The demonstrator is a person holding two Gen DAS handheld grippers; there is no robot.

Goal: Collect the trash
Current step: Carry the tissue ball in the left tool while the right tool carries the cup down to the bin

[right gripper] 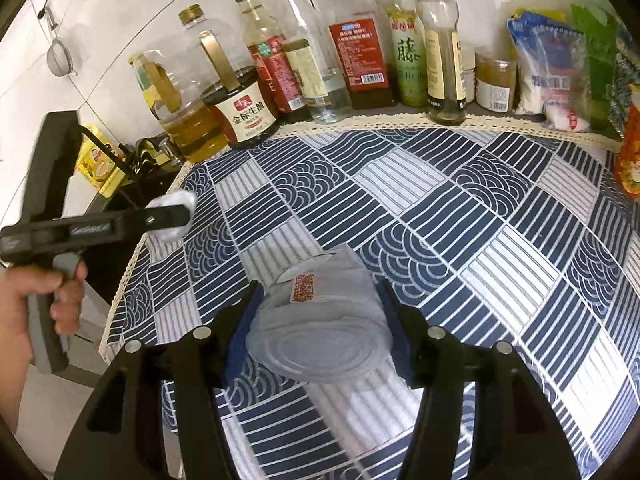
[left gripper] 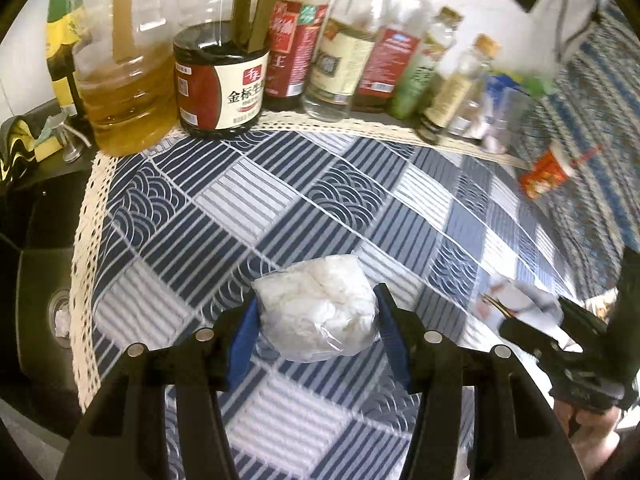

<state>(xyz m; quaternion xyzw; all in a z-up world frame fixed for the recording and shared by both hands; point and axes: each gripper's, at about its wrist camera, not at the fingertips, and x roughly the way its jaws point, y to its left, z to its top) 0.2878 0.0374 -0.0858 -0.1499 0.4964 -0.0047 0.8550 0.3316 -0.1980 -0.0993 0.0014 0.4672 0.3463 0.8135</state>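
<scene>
A crumpled wad of white tissue wrapped in clear plastic film (left gripper: 318,314) sits gripped between the blue pads of the left claw (left gripper: 316,320), lifted above the patterned surface. A clear plastic cup (right gripper: 320,328) with a red square-code sticker lies on its side, base toward the camera, squeezed in the right claw (right gripper: 318,320).

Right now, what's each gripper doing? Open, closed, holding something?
Left gripper: closed on a crumpled white plastic wad.
Right gripper: closed on a clear plastic cup with a QR sticker.
</scene>
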